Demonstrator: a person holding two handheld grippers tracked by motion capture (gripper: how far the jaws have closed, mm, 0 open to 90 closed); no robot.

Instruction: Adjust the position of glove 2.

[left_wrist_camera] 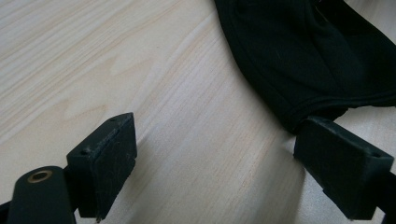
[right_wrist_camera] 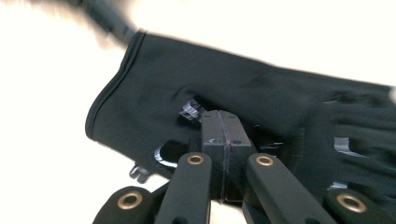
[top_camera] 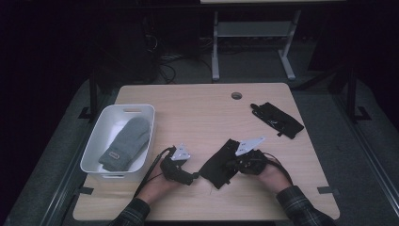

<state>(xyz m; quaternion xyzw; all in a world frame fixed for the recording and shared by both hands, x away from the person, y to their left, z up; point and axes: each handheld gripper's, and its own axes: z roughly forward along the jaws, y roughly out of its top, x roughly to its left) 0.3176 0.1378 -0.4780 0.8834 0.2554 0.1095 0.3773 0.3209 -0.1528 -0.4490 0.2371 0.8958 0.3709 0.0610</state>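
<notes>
1. I saw the wooden table (top_camera: 202, 108) with a white bin (top_camera: 106, 141) at its left edge; a grey mitten (top_camera: 126, 142) lay inside the bin.
2. A black glove (top_camera: 217, 165) lay near the front middle of the table, between my two hands.
3. A second black glove (top_camera: 276, 119) lay flat at the far right, well apart from the first.
4. My left gripper (left_wrist_camera: 212, 163) sat just left of the near glove. In the left gripper view its jaws stood wide apart, released, with bare wood between them; the right jaw touched the glove's hemmed edge (left_wrist_camera: 327, 100).
5. My right gripper (right_wrist_camera: 223, 140) rested on the near glove. In the right gripper view its jaws were clenched together, pads meeting, with the glove's fabric (right_wrist_camera: 196, 88) bunched at the tips; it looked to be pinching the cloth.
6. That view was blurred at its edges.
7. A round cable hole (top_camera: 236, 95) sat at the table's far side.
</notes>
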